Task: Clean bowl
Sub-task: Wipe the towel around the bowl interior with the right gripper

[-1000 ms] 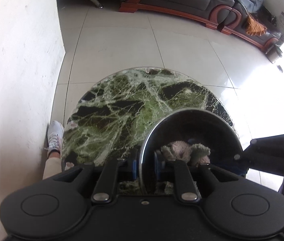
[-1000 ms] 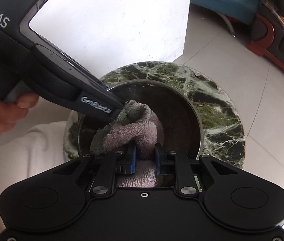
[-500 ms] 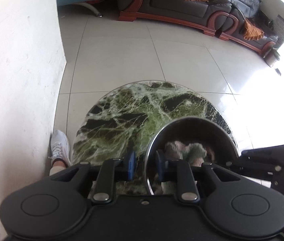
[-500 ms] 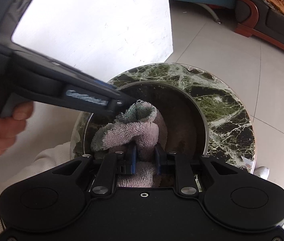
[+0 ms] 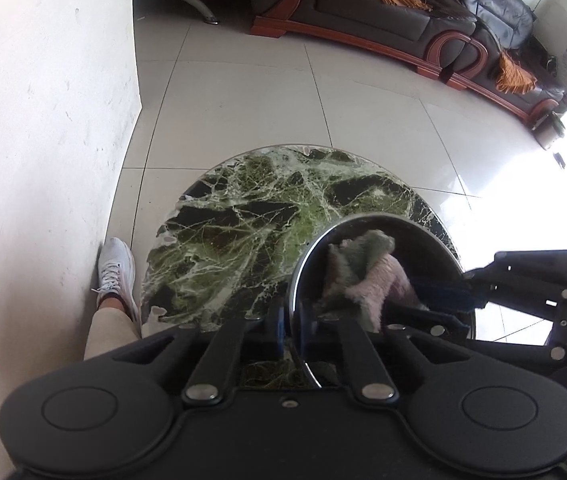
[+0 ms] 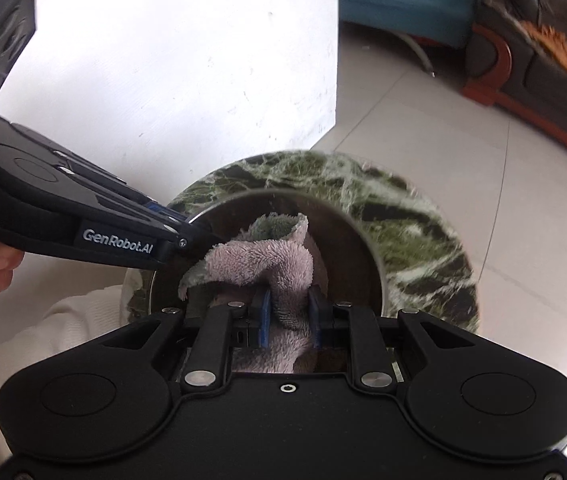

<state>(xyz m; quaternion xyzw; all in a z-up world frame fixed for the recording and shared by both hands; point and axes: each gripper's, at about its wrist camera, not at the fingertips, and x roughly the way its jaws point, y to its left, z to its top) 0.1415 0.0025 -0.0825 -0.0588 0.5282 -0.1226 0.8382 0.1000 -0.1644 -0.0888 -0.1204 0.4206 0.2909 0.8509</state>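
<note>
Wiping step in hand, judging by the layout. Pins the steel bowl (image 5: 423,248) by its near-left rim with the left gripper (image 5: 293,320), one finger inside the wall and one outside, jaws just closed tight onto the thin metal edge. Sits on the near right part of the round green marble table (image 5: 243,220), close to the table's edge, and looks tipped toward the left wrist camera rather than flat (hard to be sure through the fisheye).

Clamps a bunched pink-and-grey fleecy cloth (image 6: 267,256) in the right gripper (image 6: 289,308), blue pads pressed into the fold from both sides. Reaches into the bowl from the near side, with the loose end of the cloth lying against the inner wall, just beside the left gripper's tips. Shows a dull brownish inner surface on the right and far side, though whether that is dirt or a reflection cannot be told.

Next, probably: sweep the cloth round the inner wall and across the bottom, pressing down and outward. Calls for a firm, unmoving hold on the rim, since a smooth bowl on polished marble looks apt to slide or spin under the rubbing. Calls also for keeping the cloth clear of the left fingers at the rim, and for keeping enough cloth ahead of the pads that hard plastic never scrapes the steel.
</note>
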